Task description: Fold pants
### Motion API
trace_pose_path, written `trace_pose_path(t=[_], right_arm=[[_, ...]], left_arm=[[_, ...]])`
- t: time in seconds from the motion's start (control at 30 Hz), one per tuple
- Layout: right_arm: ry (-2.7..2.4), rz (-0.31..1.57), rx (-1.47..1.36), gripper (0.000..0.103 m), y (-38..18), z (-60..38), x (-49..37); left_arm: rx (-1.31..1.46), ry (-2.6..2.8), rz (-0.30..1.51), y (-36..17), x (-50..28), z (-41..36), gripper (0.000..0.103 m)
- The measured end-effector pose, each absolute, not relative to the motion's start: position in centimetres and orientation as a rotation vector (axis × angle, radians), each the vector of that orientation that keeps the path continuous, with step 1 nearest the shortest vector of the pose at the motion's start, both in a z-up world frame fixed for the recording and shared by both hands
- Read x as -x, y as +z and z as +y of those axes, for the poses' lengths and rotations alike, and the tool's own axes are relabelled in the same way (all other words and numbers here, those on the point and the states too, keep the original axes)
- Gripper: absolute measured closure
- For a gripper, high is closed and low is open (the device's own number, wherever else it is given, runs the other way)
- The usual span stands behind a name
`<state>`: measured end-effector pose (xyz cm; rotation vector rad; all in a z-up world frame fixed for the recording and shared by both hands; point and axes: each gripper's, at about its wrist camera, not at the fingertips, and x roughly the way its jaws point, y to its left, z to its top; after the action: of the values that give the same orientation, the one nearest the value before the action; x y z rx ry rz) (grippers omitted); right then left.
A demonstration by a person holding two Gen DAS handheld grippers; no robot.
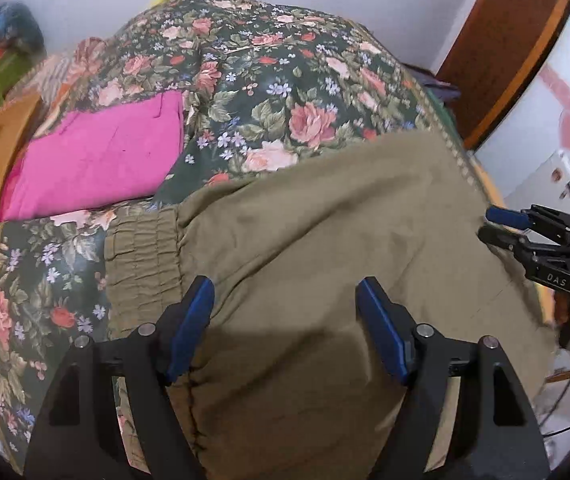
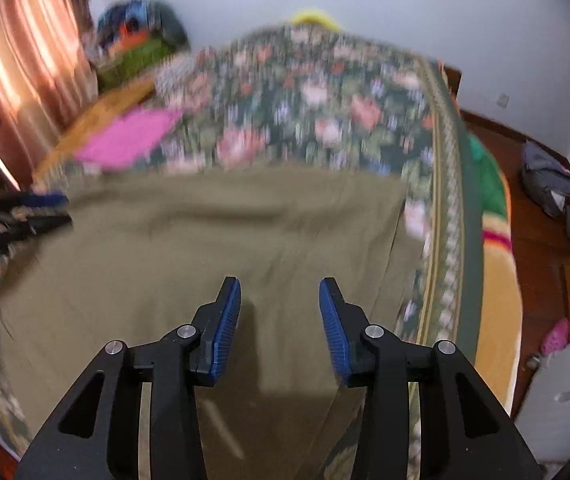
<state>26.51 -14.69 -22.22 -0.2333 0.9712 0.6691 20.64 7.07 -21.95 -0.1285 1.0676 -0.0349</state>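
Hovering spread and empty, low in frame over the pants: left tool, nearer the waistband at left. Likewise right tool. Lying flat on the bed, long axis running left to right.

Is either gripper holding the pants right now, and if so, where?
No, nothing is held. The left gripper and the right gripper both stand open above the olive pants, which lie spread on the floral bedspread.
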Motion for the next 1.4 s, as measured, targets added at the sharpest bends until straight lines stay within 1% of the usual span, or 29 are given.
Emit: trace_pose_path(t=[0.03, 0.13, 0.3, 0.37, 0.43, 0.47, 0.5, 0.6, 0.73, 0.97, 1.03, 1.23, 1.33, 1.4], right_arm=[[0.675, 1.010, 0.250, 0.066, -23.4, -14.6, -26.4], [0.667, 1.015, 0.251, 0.066, -24.6, -15.2, -25.9], [0.650, 1.052, 0.216, 0.066, -24.7, -16.1, -25.7], [0.633, 1.053, 0.209, 0.066, -24.2, -16.5, -25.3], [0.595, 1.039, 0.221, 0.064, -23.3, -16.9, -24.6], [0.580, 1.029, 0.222, 0.064, -22.7, -17.2, -24.1], [0.572, 1.016, 0.216, 0.064, -22.1, -17.5, -23.6], [0.566, 0.965, 0.173, 0.062, -20.0, -18.5, -22.1], [0.579, 0.884, 0.135, 0.060, -17.3, -18.8, -19.9], [0.644, 0.801, 0.123, 0.057, -15.9, -16.3, -17.0], [0.658, 0.799, 0.129, 0.054, -16.3, -15.3, -16.5], [0.679, 0.863, 0.179, 0.054, -18.9, -13.3, -15.7], [0.675, 0.910, 0.212, 0.054, -20.7, -13.1, -15.5], [0.679, 0.900, 0.208, 0.052, -21.2, -13.4, -15.2]], left_arm=[[0.116, -0.028, 1.063, -22.1, -20.4, 7.0, 0.028], [0.085, -0.015, 1.050, -22.4, -19.7, 7.0, 0.028], [0.096, -0.002, 1.040, -22.2, -19.0, 7.7, 0.029], [0.080, 0.037, 1.027, -21.3, -18.5, 8.0, 0.029], [0.076, 0.064, 0.996, -19.9, -17.5, 8.7, 0.029], [0.090, 0.068, 0.985, -19.4, -16.9, 9.2, 0.027], [0.113, 0.074, 0.976, -18.8, -16.3, 9.8, 0.023], [0.190, 0.111, 0.945, -17.7, -14.3, 11.7, 0.014], [0.273, 0.130, 0.946, -17.4, -11.6, 13.0, 0.014], [0.419, 0.075, 0.984, -19.3, -8.4, 12.7, 0.013], [0.471, 0.051, 1.003, -20.2, -7.9, 12.6, 0.013], [0.673, -0.043, 1.053, -23.6, -7.1, 12.1, 0.013], [0.701, -0.046, 1.028, -23.9, -6.9, 12.0, 0.013], [0.736, -0.068, 1.006, -23.8, -6.9, 12.1, 0.013]])
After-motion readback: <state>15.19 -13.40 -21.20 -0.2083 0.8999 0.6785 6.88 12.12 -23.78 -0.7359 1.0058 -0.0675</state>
